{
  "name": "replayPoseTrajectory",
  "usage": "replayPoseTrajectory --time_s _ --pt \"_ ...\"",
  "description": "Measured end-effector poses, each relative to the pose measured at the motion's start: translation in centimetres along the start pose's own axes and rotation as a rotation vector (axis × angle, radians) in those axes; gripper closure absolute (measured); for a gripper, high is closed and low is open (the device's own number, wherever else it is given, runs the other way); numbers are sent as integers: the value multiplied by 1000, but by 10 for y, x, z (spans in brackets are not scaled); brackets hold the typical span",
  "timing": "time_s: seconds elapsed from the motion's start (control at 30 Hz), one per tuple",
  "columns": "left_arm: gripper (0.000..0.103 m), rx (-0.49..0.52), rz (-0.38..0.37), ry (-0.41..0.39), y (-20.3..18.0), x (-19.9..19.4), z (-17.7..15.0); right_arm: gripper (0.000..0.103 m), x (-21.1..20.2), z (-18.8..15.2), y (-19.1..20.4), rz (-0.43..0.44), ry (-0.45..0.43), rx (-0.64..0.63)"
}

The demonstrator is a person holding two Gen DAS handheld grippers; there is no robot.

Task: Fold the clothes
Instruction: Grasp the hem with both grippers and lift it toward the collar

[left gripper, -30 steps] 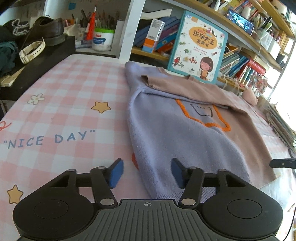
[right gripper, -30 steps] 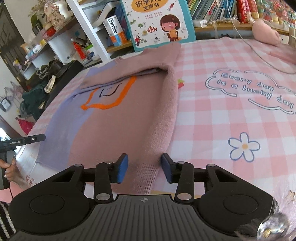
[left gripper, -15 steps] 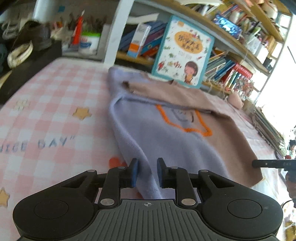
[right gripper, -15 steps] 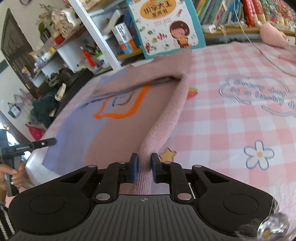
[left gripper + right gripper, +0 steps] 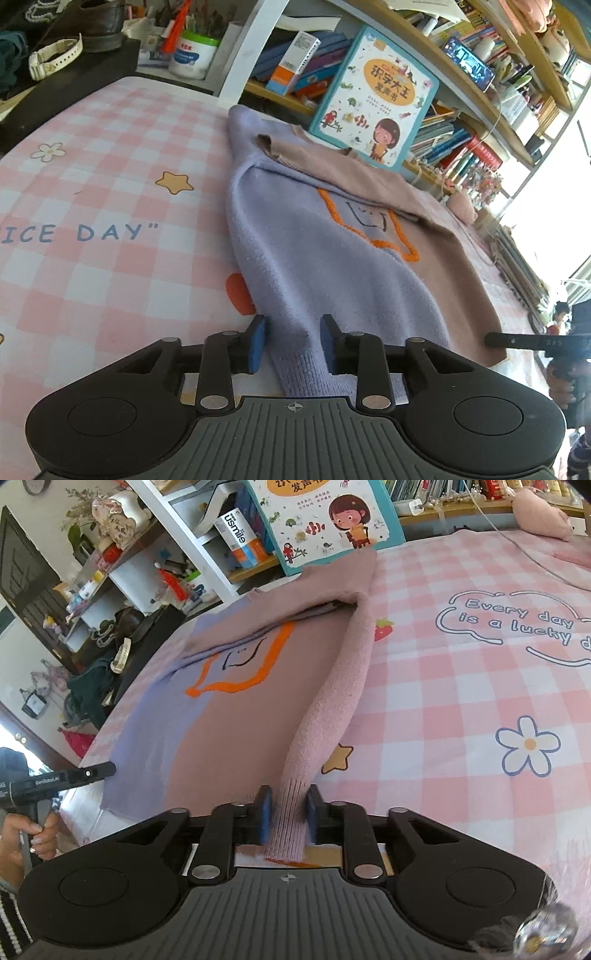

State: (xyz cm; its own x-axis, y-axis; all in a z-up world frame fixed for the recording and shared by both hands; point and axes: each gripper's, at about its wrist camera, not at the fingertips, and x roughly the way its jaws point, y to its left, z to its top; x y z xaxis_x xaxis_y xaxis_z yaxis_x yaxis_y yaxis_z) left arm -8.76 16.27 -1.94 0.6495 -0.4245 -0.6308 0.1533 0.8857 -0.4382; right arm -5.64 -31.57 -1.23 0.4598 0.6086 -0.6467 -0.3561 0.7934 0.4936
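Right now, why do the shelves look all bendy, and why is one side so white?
Left wrist view: the fisheye lens curves the shelves, and the window glares white. Right wrist view: the shelves lean too, but the sweater looks sharp and evenly lit.

The sweater (image 5: 332,266) is half lavender, half dusty pink-brown, with an orange outline and thin black lines drawn at its middle. Its ribbed sleeve (image 5: 328,701) is pale pink. The bedsheet (image 5: 461,686) is pink-and-white check, printed with yellow stars, white flowers and blue lettering. The picture book (image 5: 373,99) has a teal border around a white cover with an orange title patch.
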Motion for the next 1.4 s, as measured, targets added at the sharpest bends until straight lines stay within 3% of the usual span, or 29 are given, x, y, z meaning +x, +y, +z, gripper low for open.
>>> replayPoseTrajectory --time_s 0.13,0.33,0.47,0.53,0.63,0.8,0.9,1.0,1.13,1.4 --pt "92 -11 -40 26 4 -5 -5 92 -6 -6 -1 11 10 8" --pt "95 -15 -101 68 5 -20 -15 92 -24 -22 -1 33 27 38" --pt "98 -58 -159 64 8 -25 -18 92 -34 -28 1 100 22 86" --pt "99 -112 -229 9 12 -28 -11 93 -39 -22 0 173 -13 129" --pt "100 -172 -348 -123 13 -36 6 93 -52 0 2 283 -134 152" --pt "100 -178 -441 -324 5 -33 47 93 -60 49 10 346 -349 89" --pt "100 -174 -434 -402 1 -24 74 93 -53 84 5 334 -450 99" --pt "100 -172 -398 -440 1 -10 101 93 -39 115 -8 330 -496 160" --pt "100 -168 -338 -435 5 19 132 93 -10 151 -23 299 -497 207" --pt "99 -231 -255 -364 35 85 156 93 46 186 -50 201 -438 259"
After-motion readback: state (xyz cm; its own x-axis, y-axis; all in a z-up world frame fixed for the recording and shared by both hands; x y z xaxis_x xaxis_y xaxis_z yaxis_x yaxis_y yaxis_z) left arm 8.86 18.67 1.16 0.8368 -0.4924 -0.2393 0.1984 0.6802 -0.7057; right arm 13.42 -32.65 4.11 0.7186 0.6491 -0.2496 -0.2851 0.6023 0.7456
